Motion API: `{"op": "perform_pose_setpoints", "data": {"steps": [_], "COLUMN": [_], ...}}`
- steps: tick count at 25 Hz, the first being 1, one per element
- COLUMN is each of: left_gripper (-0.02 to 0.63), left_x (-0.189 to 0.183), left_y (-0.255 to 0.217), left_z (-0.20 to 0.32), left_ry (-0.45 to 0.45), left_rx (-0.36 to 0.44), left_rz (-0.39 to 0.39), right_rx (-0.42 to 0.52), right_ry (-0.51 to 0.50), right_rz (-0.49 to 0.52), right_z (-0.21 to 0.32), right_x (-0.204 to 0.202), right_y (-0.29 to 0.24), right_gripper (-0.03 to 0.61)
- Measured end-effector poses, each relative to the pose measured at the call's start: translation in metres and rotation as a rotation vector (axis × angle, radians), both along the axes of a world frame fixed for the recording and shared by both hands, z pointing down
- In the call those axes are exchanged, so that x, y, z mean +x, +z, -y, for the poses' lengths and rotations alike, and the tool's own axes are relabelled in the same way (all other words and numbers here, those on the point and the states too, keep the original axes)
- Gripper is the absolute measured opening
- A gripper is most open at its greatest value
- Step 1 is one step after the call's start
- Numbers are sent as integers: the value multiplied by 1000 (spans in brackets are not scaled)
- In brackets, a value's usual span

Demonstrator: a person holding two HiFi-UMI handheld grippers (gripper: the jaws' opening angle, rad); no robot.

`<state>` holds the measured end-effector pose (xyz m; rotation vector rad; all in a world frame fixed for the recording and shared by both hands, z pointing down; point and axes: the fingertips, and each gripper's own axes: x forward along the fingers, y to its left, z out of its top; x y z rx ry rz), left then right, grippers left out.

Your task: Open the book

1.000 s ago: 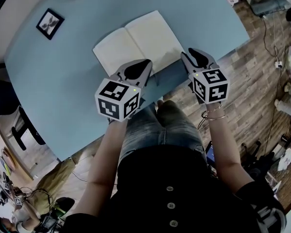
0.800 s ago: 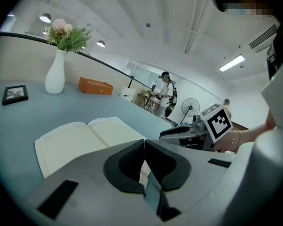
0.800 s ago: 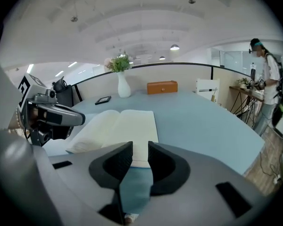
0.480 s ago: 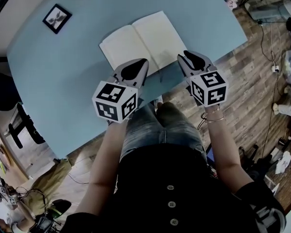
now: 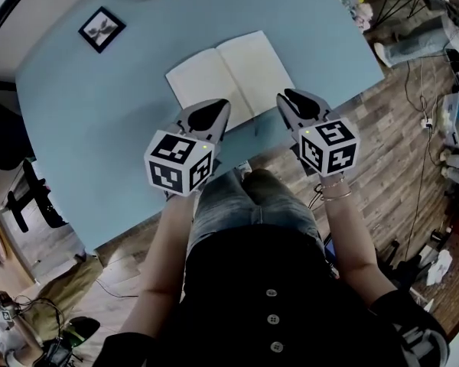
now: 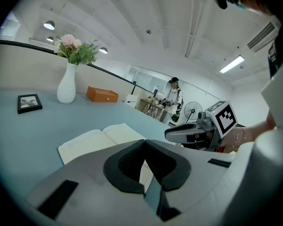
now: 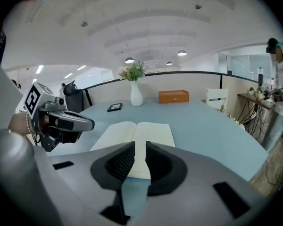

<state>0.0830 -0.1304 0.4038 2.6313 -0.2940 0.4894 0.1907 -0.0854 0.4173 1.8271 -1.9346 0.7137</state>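
Observation:
The book [image 5: 229, 79] lies open and flat on the blue-grey table [image 5: 99, 128], with blank cream pages up. It also shows in the left gripper view as the book [image 6: 99, 142] and in the right gripper view as the book [image 7: 137, 135]. My left gripper [image 5: 218, 107] hovers over the book's near left corner, its jaws shut on nothing [image 6: 144, 144]. My right gripper [image 5: 287, 98] hangs above the table's near edge, just right of the book. Its pads stand a narrow gap apart with nothing between them [image 7: 140, 147]. Neither gripper touches the book.
A small black picture frame [image 5: 102, 29] lies at the table's far left. A white vase [image 6: 66, 84] with flowers stands at the back beside an orange box [image 6: 102, 94]. The table's near edge [image 5: 314, 132] runs just under the grippers. Wooden floor and clutter lie to the right.
Both grippers have risen a little and eased back from the book. The book lies open as before.

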Motion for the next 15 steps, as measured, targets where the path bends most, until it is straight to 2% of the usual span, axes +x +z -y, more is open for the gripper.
{"op": "perform_pose_setpoints", "data": {"steps": [7, 15], "left_gripper": [11, 11], "left_x": [-6, -12], "left_y": [-23, -45], "left_z": [8, 16], "left_ry": [-35, -80], "left_rx": [34, 83], "left_rz": [-36, -56], "right_rx": [6, 69], "right_ry": [-88, -171], "right_rz": [-17, 26], "right_z": [8, 25], "right_x": [-18, -30], "right_y": [-13, -39], "right_gripper": [20, 3]}}
